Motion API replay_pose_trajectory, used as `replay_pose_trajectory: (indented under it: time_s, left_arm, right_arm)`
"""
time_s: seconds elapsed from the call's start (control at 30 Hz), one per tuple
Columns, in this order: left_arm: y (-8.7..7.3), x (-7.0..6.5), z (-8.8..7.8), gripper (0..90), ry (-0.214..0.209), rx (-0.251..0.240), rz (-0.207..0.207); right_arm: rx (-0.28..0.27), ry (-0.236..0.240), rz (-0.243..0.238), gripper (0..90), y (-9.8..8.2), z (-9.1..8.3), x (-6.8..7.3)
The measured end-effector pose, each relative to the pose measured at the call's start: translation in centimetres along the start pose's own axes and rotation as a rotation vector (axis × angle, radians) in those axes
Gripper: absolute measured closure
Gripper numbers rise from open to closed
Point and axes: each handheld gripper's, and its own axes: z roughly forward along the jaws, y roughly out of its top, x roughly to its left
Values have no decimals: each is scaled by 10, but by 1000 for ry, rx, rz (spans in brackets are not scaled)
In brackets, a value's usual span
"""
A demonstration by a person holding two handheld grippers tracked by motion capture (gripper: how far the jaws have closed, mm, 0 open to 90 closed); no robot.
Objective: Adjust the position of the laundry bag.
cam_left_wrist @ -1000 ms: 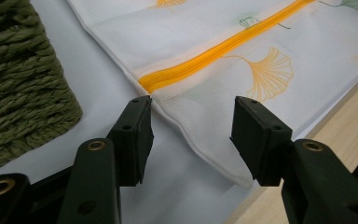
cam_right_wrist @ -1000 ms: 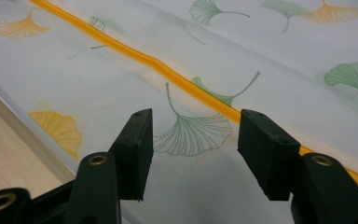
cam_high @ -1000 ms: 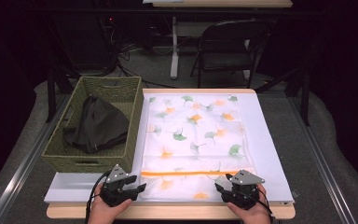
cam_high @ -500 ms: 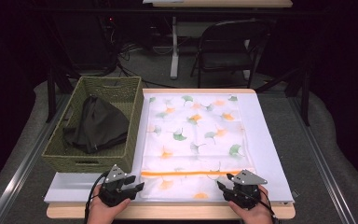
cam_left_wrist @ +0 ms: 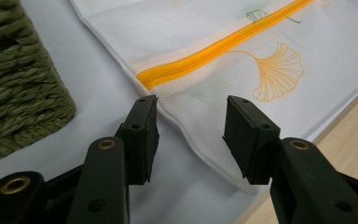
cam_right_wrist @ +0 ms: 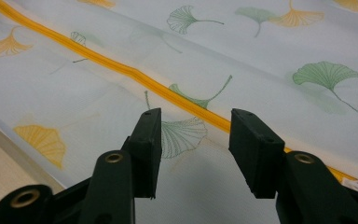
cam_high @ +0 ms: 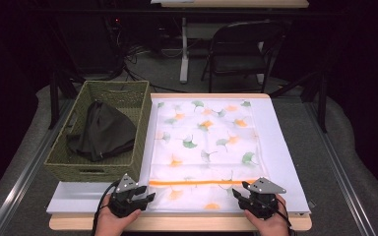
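White mesh laundry bag point(cam_high: 204, 147) lies flat along the table's near edge, orange zipper point(cam_high: 202, 183) crosswise, left gripper point(cam_high: 145, 197) and right gripper point(cam_high: 240, 193) at its near corners, jaws just closing, not pinching.

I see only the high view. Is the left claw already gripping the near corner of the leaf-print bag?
Observer: Not yet. In the left gripper view the left claw is open. Its jaws have just been closing, and the hem of the bag lies between them, but the pads do not press on it.
Operator: And the right claw?
Observer: The right claw is also open, with its jaws just closing. It is over the fabric, with a green-outlined leaf between the jaws.
Operator: Where is the zipper there?
Observer: The orange zipper runs just beyond the jaw tips.
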Motion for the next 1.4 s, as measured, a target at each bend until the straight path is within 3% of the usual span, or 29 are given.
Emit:
replay_pose_trajectory:
  time_s: [0.13, 0.3, 0.5, 0.8, 1.13, 1.33, 1.4]
  left_arm:
    - [1, 0, 3, 539, -24, -3, -35]
    - [1, 0, 7, 532, 12, 12, -31]
    - [1, 0, 9, 542, -1, 7, -43]
    - [2, -3, 10, 594, 5, 10, -21]
    - [1, -5, 10, 662, 31, 10, 0]
    - [1, -5, 10, 667, 31, 10, 0]
    - [1, -6, 11, 690, 50, 11, 17]
  right_arm:
    - [-1, 7, 2, 547, 0, 0, 0]
    - [-1, 5, 1, 548, 0, -1, -2]
    - [-5, 11, 11, 548, 0, -1, -4]
    - [-19, -23, 38, 547, 0, -8, -18]
    - [7, -94, 115, 546, -6, -12, -44]
    - [11, -102, 114, 546, -6, -12, -47]
    - [11, -102, 114, 546, -6, -12, -47]
